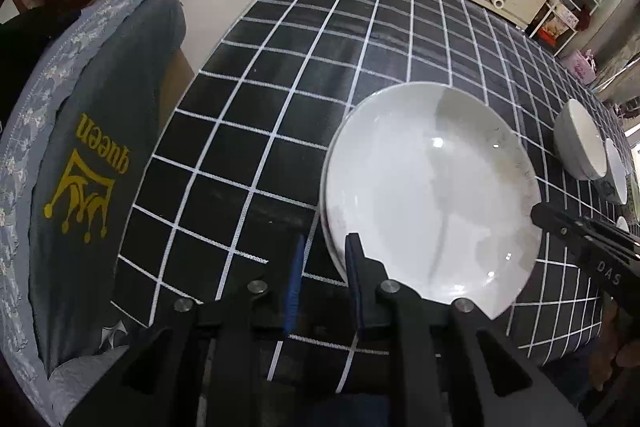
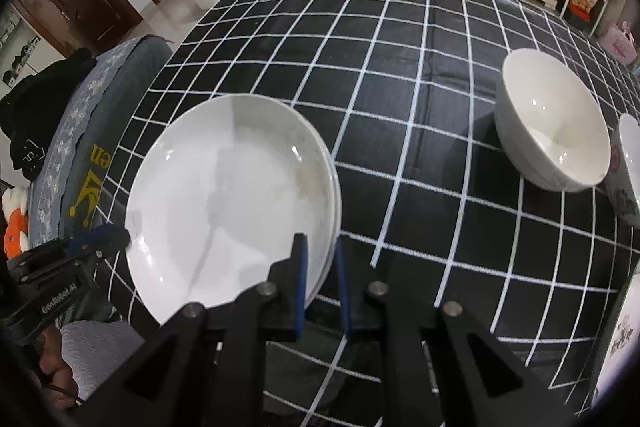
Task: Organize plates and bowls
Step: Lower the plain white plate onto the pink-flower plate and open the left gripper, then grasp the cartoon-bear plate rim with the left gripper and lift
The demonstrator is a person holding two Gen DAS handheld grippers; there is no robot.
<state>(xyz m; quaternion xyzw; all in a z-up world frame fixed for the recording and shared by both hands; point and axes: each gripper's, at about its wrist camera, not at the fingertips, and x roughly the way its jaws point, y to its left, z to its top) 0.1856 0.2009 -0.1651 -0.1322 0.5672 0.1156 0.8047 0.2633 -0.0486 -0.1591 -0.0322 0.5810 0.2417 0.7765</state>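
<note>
Evidently the plates (image 2: 232, 195) sit stacked on the tabletop (image 1: 280, 99), pinched at opposite rims: the right tool (image 2: 322, 287) has its jaws narrow across the rim on its left, and the left tool (image 1: 326, 283) has its jaws narrow across the rim on its right. A bowl (image 2: 554, 123) stands well ahead and right of the right tool. My worry is slip: glazed rims are slick, so uneven lifting could tilt the stack and slide the top plate off.

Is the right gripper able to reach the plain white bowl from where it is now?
Probably yes: bare checked tablecloth lies between the right gripper and the white bowl, though its jaws grip the plate rim.
</note>
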